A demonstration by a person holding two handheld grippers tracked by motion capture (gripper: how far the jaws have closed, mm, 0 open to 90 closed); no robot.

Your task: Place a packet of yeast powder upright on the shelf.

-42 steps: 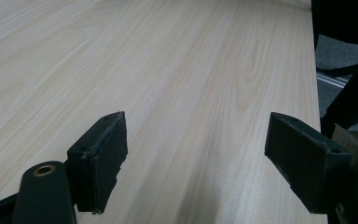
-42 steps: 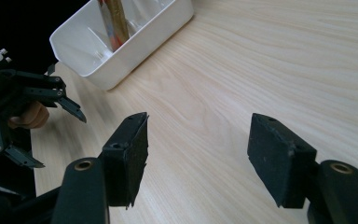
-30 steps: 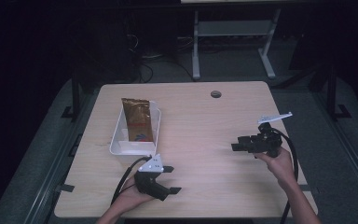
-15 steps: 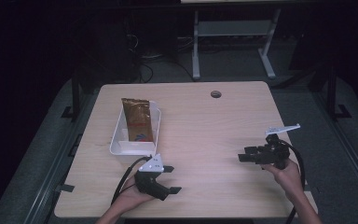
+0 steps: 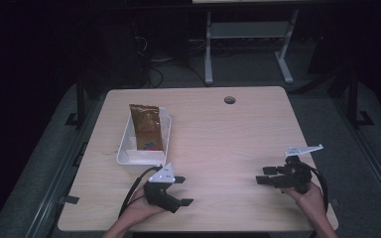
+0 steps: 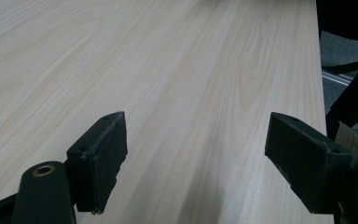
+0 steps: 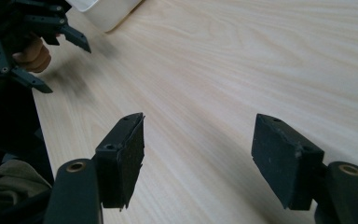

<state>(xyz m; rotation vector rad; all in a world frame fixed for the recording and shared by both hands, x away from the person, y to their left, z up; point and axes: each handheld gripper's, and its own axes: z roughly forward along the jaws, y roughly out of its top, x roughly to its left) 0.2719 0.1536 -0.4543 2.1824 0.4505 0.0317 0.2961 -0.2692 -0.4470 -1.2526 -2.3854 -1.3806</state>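
Apparently done: packet (image 5: 145,130) lay in the white bin (image 5: 127,154) at table's (image 5: 228,144) left, both grippers, left (image 5: 177,190) and right (image 5: 264,175), sat near the front edge with jaws apart, empty, nothing visibly left to place.

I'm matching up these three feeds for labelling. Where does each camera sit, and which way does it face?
High view: above the person's side, facing forward and down on the table; both forearms, left gripper, right gripper.
Left gripper view: rides that gripper, facing across bare wood; its open fingers.
Right gripper view: faces across to the left gripper and white bin.
Shared: that bin.
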